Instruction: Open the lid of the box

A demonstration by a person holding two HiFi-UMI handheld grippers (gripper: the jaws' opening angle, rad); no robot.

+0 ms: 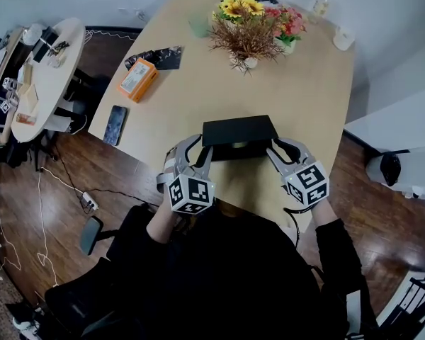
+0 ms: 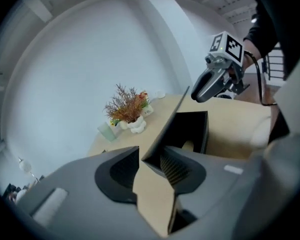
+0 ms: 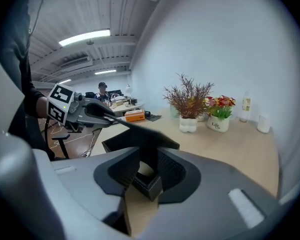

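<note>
A black box (image 1: 238,150) sits at the near edge of the light wooden table (image 1: 304,98). Its flat lid (image 1: 239,129) is raised above the base, and something pale shows inside. My left gripper (image 1: 202,151) is shut on the lid's near left corner; in the left gripper view the thin lid (image 2: 170,124) rises edge-on from between the jaws (image 2: 150,161), with the base (image 2: 192,129) behind. My right gripper (image 1: 275,149) is shut on the near right corner, and a stitched black corner (image 3: 149,184) sits between its pads (image 3: 147,171). Each gripper shows in the other's view, the right gripper (image 2: 200,95) and the left gripper (image 3: 110,115).
Flower pots (image 1: 249,27) stand at the table's far middle, with a white cup (image 1: 343,39) and a bottle (image 1: 319,6) at the far right. An orange box (image 1: 137,78), a phone (image 1: 116,124) and a dark leaflet (image 1: 163,57) lie left. A cluttered round side table (image 1: 46,76) stands further left.
</note>
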